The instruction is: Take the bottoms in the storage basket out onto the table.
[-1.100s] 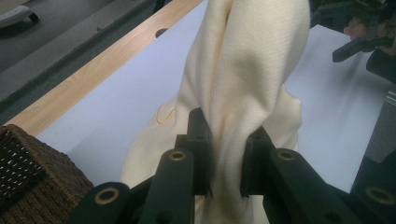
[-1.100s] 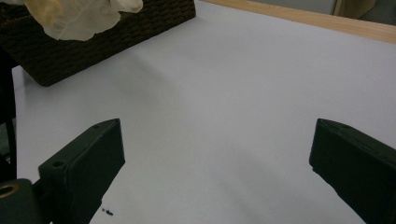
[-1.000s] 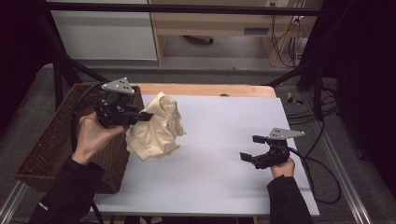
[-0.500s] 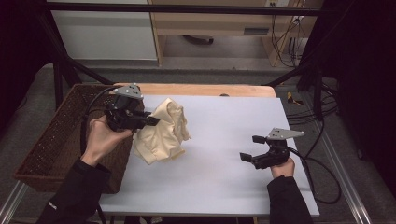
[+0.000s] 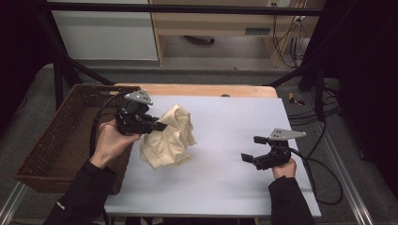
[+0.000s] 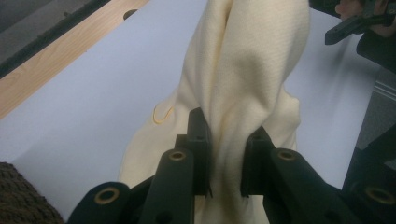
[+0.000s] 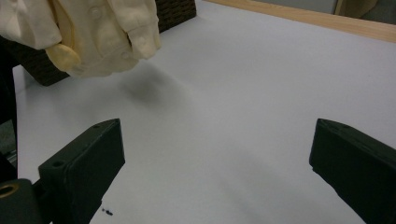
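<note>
A cream garment [image 5: 169, 138] hangs bunched over the left part of the white table top [image 5: 225, 140], its lower folds near or on the surface. My left gripper [image 5: 157, 125] is shut on a fold of this cloth; in the left gripper view the fabric [image 6: 243, 84] is pinched between the two black fingers [image 6: 198, 140]. My right gripper [image 5: 250, 151] hovers low over the right side of the table, jaws wide apart and nothing between them. In the right gripper view the garment [image 7: 93, 32] hangs at the upper left, far from my open right gripper [image 7: 219, 168].
A dark wicker basket [image 5: 61, 140] stands against the table's left edge. A strip of wooden top [image 5: 211, 90] shows along the far edge. Cables [image 5: 324, 159] trail off the right side. The person's sleeves come in from the bottom.
The left hand has carried the garment down and toward the near side of the table, so the cloth hangs lower. The right gripper has stayed put.
</note>
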Tool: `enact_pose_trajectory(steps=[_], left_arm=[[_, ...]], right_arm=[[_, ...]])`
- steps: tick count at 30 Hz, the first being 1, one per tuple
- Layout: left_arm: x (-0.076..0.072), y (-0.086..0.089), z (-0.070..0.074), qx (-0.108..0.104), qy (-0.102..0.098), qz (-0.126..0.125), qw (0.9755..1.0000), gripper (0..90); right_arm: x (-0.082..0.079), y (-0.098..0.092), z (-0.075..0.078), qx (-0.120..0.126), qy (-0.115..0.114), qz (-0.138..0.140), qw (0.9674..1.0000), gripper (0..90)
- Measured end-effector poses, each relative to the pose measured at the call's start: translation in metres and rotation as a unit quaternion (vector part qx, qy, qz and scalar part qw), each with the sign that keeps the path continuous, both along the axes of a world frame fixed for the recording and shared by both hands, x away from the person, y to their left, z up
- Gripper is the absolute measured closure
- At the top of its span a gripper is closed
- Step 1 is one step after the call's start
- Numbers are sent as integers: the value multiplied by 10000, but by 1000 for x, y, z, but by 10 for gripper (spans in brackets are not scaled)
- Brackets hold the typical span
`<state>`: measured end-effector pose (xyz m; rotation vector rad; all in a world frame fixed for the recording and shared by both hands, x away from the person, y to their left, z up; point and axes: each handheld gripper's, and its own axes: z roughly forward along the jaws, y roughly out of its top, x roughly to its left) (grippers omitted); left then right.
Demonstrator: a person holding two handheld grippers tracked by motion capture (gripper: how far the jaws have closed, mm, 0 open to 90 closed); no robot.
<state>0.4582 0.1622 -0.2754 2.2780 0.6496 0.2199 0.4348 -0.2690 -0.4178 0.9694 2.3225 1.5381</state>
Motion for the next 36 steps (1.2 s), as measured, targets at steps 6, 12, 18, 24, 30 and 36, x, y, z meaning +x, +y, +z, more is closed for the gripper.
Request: enact_pose_trajectory(steps=[6, 12, 18, 24, 30, 36], left_arm=[[1, -7, -6, 50, 36, -63, 10000, 774], [3, -14, -16, 125, 120, -112, 9998, 774], [5, -19, -23, 185, 182, -164, 9995, 774], [5, -24, -29, 208, 203, -235, 9993, 773], [5, -28, -37, 233, 242, -260, 9991, 773], [6, -33, -44, 270, 274, -311, 9988, 773]], right_arm=[[0, 0, 0, 5, 0, 5, 10000, 39], [0, 0, 0, 10, 0, -5, 10000, 39], [0, 0, 0, 8, -10, -2, 10000, 39], [0, 0, 0, 9, 6, -4, 10000, 39], [0, 0, 0, 0, 1, 2, 10000, 39], [0, 0, 0, -1, 6, -1, 10000, 39]])
